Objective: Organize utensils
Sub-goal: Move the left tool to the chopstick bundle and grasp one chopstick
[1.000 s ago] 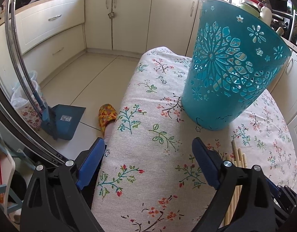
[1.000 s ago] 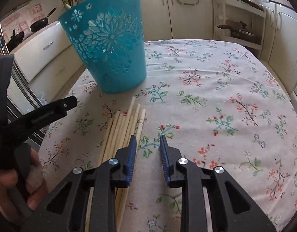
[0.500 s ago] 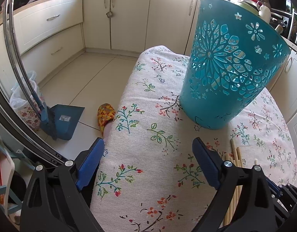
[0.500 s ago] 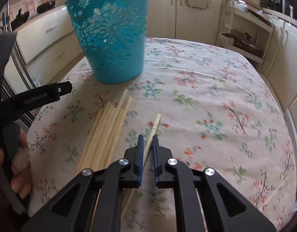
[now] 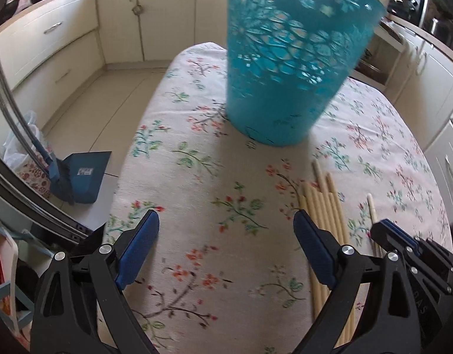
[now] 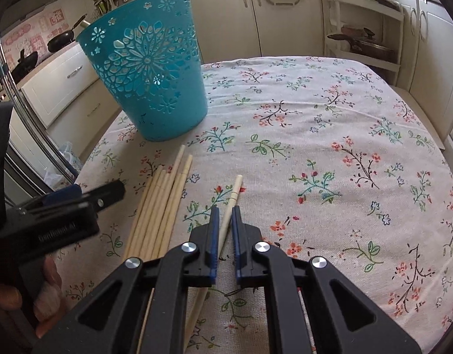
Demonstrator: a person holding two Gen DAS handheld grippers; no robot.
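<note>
Near the tablecloth's [image 5: 196, 153] left edge, left gripper [image 5: 226, 236] fingers spread wide over bare cloth; right gripper [image 6: 225, 227] pinching one chopstick [image 6: 232, 197].

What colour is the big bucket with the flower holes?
The bucket is turquoise blue, with cut-out flower patterns. The right wrist view shows it best.

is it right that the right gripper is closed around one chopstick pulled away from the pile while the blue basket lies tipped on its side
One thing is off: the blue basket stands upright on the tablecloth, as the right wrist view shows. The rest holds: the right gripper is closed around a single chopstick apart from the pile.
</note>
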